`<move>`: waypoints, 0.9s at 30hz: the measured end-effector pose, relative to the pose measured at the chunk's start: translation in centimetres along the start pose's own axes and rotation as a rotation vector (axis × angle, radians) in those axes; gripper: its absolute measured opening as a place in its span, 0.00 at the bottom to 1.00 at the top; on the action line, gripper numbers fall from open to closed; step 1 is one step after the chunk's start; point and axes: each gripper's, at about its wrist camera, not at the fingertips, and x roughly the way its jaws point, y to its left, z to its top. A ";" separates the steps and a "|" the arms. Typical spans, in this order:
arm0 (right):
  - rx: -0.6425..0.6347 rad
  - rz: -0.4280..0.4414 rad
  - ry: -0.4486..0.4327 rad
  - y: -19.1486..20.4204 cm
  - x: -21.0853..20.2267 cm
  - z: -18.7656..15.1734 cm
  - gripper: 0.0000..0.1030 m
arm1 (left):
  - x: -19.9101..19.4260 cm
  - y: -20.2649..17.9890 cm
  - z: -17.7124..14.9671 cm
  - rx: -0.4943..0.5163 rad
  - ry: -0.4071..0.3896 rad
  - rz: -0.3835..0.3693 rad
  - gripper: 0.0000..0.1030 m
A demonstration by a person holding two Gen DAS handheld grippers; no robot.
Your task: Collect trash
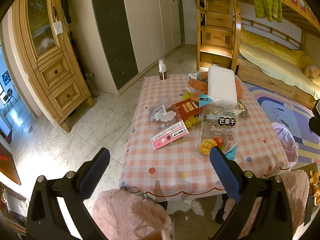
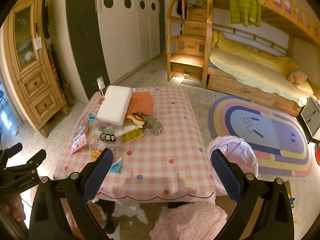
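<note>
- Counter [image 2: 160, 156]: low, under a pink checked cloth; it carries all the litter, heaped toward its far left part.
- Bin bag [image 2: 234, 156]: pale pink liner, mouth open, standing on the floor just beside the counter's right edge; the likely place for the trash.
- Foam block [image 2: 116, 105]: white, lying tilted on top of the heap.
- Dried mango pouch [image 1: 219, 129]: clear, flat on the cloth, nearest both claws.
- Pink card packet [image 1: 169, 135]: flat, just left of the pouch.
- Left claw [image 1: 160, 172]: spread wide, empty, above the counter's near edge.
- Right claw [image 2: 160, 172]: spread wide, empty, likewise short of the litter.
- Step, judged: opening approach, nothing collected. Next move calls for lowering a claw onto the pouch's edge, since it lies flat, then carrying it right to the bag.
</note>
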 end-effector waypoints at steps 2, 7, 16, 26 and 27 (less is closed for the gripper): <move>0.000 0.001 0.000 0.0 0.0 0.0 0.95 | 0.0 0.0 0.0 0.000 0.000 0.001 0.94; 0.001 0.000 0.001 0.0 0.0 0.0 0.95 | 0.0 0.1 -0.2 0.001 0.001 -0.001 0.94; 0.000 0.000 0.001 0.0 0.1 0.0 0.95 | 0.0 0.1 -0.2 0.002 0.001 -0.001 0.94; 0.000 0.000 0.002 0.1 0.1 0.0 0.95 | 0.1 0.2 -0.2 0.003 0.003 -0.002 0.94; 0.000 0.000 0.001 0.1 0.1 0.0 0.95 | 0.1 0.3 -0.1 0.003 0.004 -0.001 0.94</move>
